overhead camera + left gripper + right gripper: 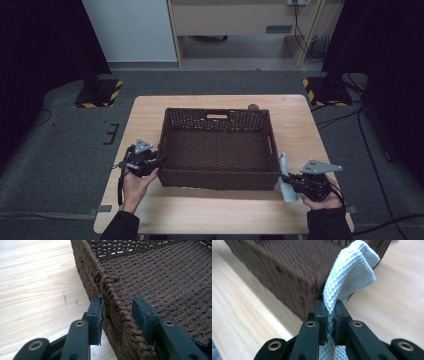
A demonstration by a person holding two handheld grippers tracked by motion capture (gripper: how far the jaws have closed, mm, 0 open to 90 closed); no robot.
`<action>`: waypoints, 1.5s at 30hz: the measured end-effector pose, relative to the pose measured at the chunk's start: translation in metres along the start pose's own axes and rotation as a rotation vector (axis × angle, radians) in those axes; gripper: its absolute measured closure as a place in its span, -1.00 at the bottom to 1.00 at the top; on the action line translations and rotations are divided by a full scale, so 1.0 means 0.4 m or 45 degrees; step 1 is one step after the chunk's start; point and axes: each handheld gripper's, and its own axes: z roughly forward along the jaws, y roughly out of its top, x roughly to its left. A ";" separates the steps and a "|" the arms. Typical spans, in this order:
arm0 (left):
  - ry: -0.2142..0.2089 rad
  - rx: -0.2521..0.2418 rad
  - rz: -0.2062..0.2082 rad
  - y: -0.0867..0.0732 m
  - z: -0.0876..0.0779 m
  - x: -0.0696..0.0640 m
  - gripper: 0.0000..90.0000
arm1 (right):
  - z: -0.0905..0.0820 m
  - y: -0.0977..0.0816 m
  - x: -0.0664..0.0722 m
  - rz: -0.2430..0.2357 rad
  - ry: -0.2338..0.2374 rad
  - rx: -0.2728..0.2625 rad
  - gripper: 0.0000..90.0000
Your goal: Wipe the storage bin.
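With the right gripper [330,315] clamping a pale blue waffle-weave cloth [348,277] just off the wicker basket's [218,178] near right corner and the left gripper [117,312] straddling its left rim, jaws apart, I'd be steadying that rim first, then lifting the cloth clear over the wall, not dragging.

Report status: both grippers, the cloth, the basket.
Left gripper open, jaws astride basket rim, not clamped. Right gripper shut on pale blue cloth, outside basket's right near corner. Basket empty, nothing blocking.
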 end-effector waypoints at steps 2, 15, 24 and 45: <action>0.002 0.001 0.004 0.000 -0.001 -0.001 0.31 | 0.033 -0.024 -0.007 0.018 0.001 0.085 0.88; 0.005 0.001 0.011 -0.001 -0.002 0.000 0.23 | -0.025 0.003 0.005 0.007 -0.015 0.007 0.87; 0.013 -0.004 0.011 -0.002 -0.002 0.002 0.12 | 0.012 -0.022 0.015 0.025 0.009 0.110 0.87; 0.011 0.000 0.012 -0.005 0.001 0.003 0.03 | 0.005 -0.108 -0.110 0.303 -0.382 0.213 0.86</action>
